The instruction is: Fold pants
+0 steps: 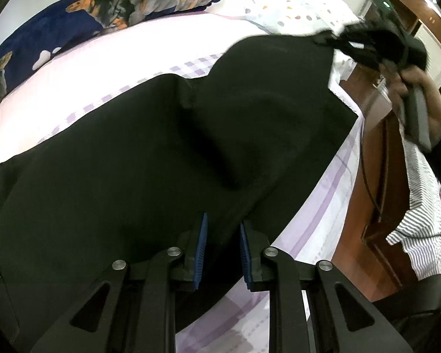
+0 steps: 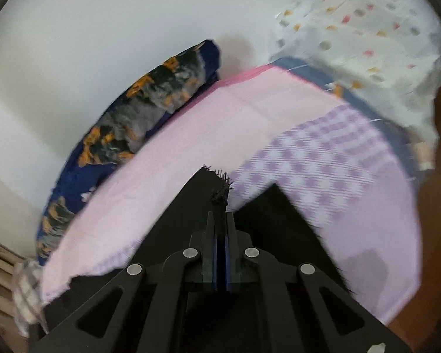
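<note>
Black pants (image 1: pixel 150 158) lie spread over a pink and purple checked bed sheet (image 1: pixel 97 67). My left gripper (image 1: pixel 222 232) is open, its blue-padded fingers (image 1: pixel 201 247) low over the near part of the pants, with the fabric between them. My right gripper (image 2: pixel 220 220) is shut on a frayed hem of the pants (image 2: pixel 220 197) and holds it lifted above the sheet (image 2: pixel 191 135). In the left wrist view the right gripper (image 1: pixel 347 39) is at the far right end of the pants, held by a hand.
A navy pillow (image 1: pixel 88 20) with a dog print lies at the far side by the white wall. A white dotted cloth (image 1: pixel 302 8) lies at the bed's far corner. A brown wooden bed frame (image 1: pixel 364 214) and a striped cloth (image 1: pixel 420 220) are at right.
</note>
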The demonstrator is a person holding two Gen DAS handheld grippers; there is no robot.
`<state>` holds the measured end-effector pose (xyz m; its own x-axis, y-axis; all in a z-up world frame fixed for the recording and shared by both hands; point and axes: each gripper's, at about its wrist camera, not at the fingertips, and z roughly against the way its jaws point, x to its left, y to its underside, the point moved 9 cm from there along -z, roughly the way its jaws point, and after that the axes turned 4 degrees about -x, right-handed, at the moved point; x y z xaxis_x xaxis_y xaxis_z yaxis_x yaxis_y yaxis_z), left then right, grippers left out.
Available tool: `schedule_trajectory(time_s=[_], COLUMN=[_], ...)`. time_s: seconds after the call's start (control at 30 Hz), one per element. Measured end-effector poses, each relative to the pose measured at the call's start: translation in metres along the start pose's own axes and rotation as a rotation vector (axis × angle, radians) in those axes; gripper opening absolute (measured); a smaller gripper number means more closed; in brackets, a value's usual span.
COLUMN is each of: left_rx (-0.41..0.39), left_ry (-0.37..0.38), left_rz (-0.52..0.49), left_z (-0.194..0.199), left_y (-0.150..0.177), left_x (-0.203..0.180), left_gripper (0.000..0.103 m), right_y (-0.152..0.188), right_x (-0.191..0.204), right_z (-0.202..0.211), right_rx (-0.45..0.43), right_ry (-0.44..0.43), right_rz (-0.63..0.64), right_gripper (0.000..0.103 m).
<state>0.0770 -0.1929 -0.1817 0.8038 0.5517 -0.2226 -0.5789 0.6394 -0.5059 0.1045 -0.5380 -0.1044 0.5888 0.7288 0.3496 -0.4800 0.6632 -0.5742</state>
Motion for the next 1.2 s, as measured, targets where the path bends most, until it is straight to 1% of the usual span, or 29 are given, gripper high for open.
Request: schedule_trajectory(time_s=[0.03,0.17,0.3,0.4,0.5,0.63,0.77,0.83,0.9,0.93,1.0,1.07,1.13,1.17,1.2], left_rx=[0.000,0.012,0.020,0.023,0.024,0.028,0.026,0.026,0.027,0.027,0.027,0.024,0.017,0.009,-0.004], left_ry=[0.003,0.005,0.027,0.036,0.043,0.052,0.056,0.060,0.063,0.068,0.085,0.103,0.133,0.140,0.140], left_rz=[-0.003,-0.025,-0.049,-0.078,-0.097,-0.094,-0.096,-0.091,-0.084,-0.074,-0.047,-0.018,0.019,0.029,0.042], left_z=[-0.001,-0.005,-0.006,-0.005,-0.005,-0.009,-0.009,-0.010,-0.010,-0.010,-0.009,-0.007,-0.002,0.001,0.004], left_y=[0.000,0.001,0.000,0.003,0.005,0.006,0.007,0.006,0.006,0.006,0.004,0.003,0.000,-0.001,-0.003], left_x=[0.000,-0.003,-0.008,-0.011,-0.012,-0.012,-0.012,-0.012,-0.012,-0.011,-0.010,-0.010,-0.009,-0.009,-0.007], left_gripper=[0.022,0.022,0.021,0.020,0.019,0.018,0.018,0.018,0.018,0.020,0.022,0.024,0.030,0.032,0.037], right_y=[0.005,0.031,0.061,0.075,0.077,0.076,0.080,0.082,0.081,0.081,0.080,0.078,0.075,0.073,0.068], right_x=[-0.009,-0.043,-0.074,-0.085,-0.086,-0.088,-0.094,-0.097,-0.104,-0.108,-0.117,-0.125,-0.133,-0.135,-0.135], right_z=[0.007,0.023,0.024,0.023,0.025,0.028,0.027,0.026,0.028,0.028,0.031,0.035,0.039,0.040,0.044], right_rx=[-0.004,0.014,0.062,0.082,0.076,0.064,0.069,0.070,0.063,0.063,0.065,0.052,0.050,0.048,0.036], right_ry=[0.030,0.095,0.149,0.172,0.188,0.185,0.210,0.211,0.232,0.235,0.253,0.280,0.291,0.294,0.305], right_rz=[0.004,-0.041,-0.100,-0.120,-0.104,-0.117,-0.113,-0.122,-0.138,-0.141,-0.153,-0.161,-0.182,-0.185,-0.180], right_gripper=[0.004,0.003,0.003,0.003,0.003,0.002,0.003,0.003,0.006,0.007,0.011,0.012,0.012,0.012,0.013])
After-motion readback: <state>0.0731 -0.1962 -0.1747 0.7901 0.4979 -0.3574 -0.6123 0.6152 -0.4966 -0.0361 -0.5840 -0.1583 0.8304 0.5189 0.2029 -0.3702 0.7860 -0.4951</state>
